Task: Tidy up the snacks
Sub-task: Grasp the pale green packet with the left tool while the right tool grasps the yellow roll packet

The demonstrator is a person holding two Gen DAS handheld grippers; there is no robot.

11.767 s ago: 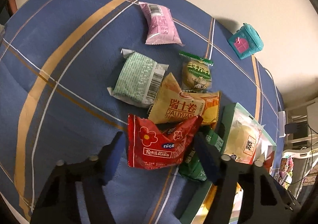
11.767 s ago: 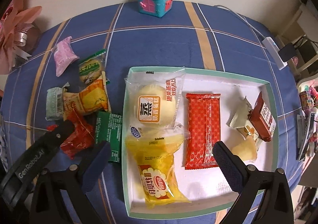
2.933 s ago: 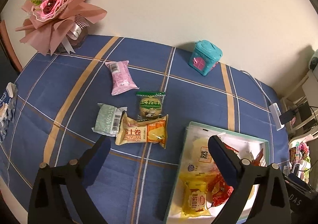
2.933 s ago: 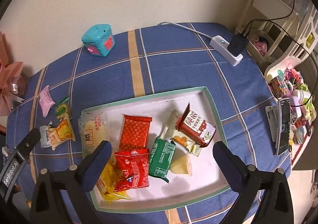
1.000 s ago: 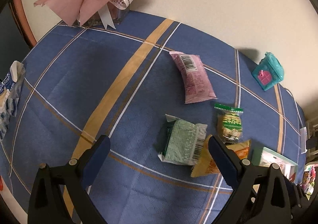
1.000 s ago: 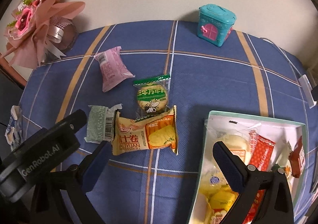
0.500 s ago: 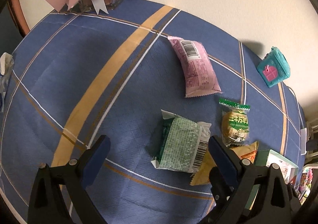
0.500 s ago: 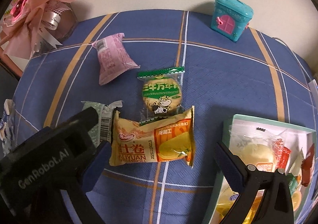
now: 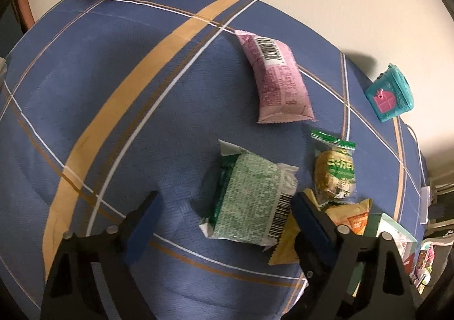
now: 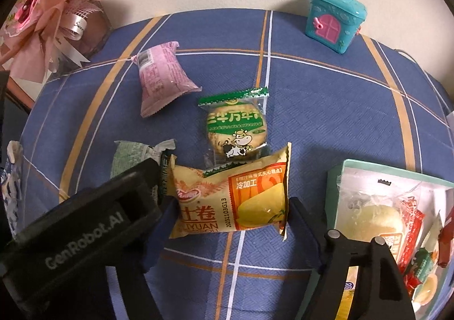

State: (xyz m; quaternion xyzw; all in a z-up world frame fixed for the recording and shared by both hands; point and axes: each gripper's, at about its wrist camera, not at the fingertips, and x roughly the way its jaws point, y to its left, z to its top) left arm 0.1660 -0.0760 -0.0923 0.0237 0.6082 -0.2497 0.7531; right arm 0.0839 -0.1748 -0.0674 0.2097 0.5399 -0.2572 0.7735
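Observation:
My left gripper (image 9: 227, 220) is open, its fingers straddling a pale green snack packet (image 9: 249, 206) that lies on the blue plaid tablecloth. My right gripper (image 10: 232, 223) is open around a yellow-orange Swiss-roll packet (image 10: 232, 200). A round cookie packet with green print (image 10: 237, 127) lies just behind it, and a pink packet (image 10: 161, 75) lies farther back left. The pale green packet shows partly behind the left gripper body in the right wrist view (image 10: 130, 152). A mint-rimmed white tray (image 10: 337, 178) at the right holds several snacks.
A teal toy house box (image 10: 333, 24) stands at the back near the wall. A pink flower bouquet (image 10: 51, 16) stands at the back left corner. A blue-white packet (image 10: 11, 186) lies at the table's left edge. The left gripper body (image 10: 85, 234) crowds the right gripper's left side.
Both grippers have moved down and closer to the table. The left one now straddles the pale green packet, and the right one straddles the yellow-orange packet.

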